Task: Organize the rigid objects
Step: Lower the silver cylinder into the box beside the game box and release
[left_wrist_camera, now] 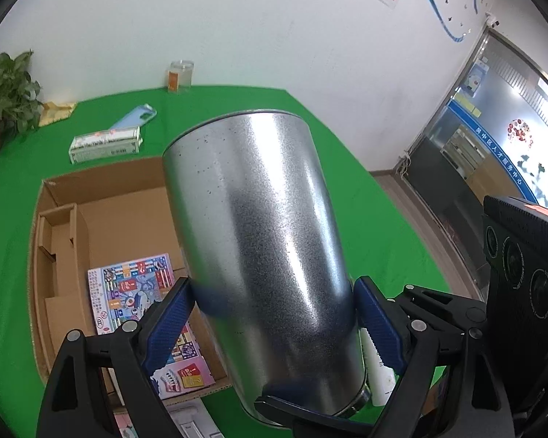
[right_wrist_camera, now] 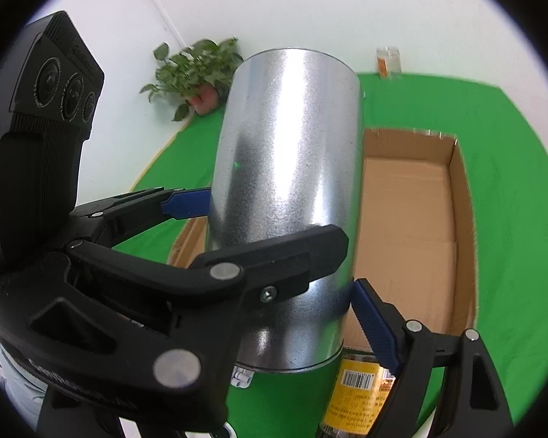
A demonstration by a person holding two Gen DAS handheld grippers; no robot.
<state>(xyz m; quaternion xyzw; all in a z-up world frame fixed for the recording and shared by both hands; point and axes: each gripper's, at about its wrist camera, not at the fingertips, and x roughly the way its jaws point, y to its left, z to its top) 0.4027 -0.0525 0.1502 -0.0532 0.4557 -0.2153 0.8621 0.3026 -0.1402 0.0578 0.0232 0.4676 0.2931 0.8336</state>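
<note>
Shiny silver metal can (left_wrist_camera: 270, 255), tall and round, was held up over the green cloth table (left_wrist_camera: 14, 219) by two grippers at once. Its long side ran from low and close to the cameras up and away, with its flat end leaning toward the white wall. The left gripper (left_wrist_camera: 274, 303) squeezed the can between its blue pads (left_wrist_camera: 168, 325), one on each side. The right gripper's (right_wrist_camera: 277, 255) jaws also hugged the can, though only one blue pad (right_wrist_camera: 374, 328) showed there.

One open brown cardboard box (left_wrist_camera: 102, 219) sat under the can. The left view showed one colourful picture book (left_wrist_camera: 135, 284) lying in the box, one long white-and-green carton (left_wrist_camera: 106, 144), one light blue phone case (left_wrist_camera: 133, 116) and one white tube (left_wrist_camera: 378, 376). The right view did not show these, but it showed one yellow-labelled jar (right_wrist_camera: 354, 390) near the can's low end. Both views showed one leafy green plant in a pot (right_wrist_camera: 195, 69) and one clear plastic jar (left_wrist_camera: 181, 76) by the wall.
</note>
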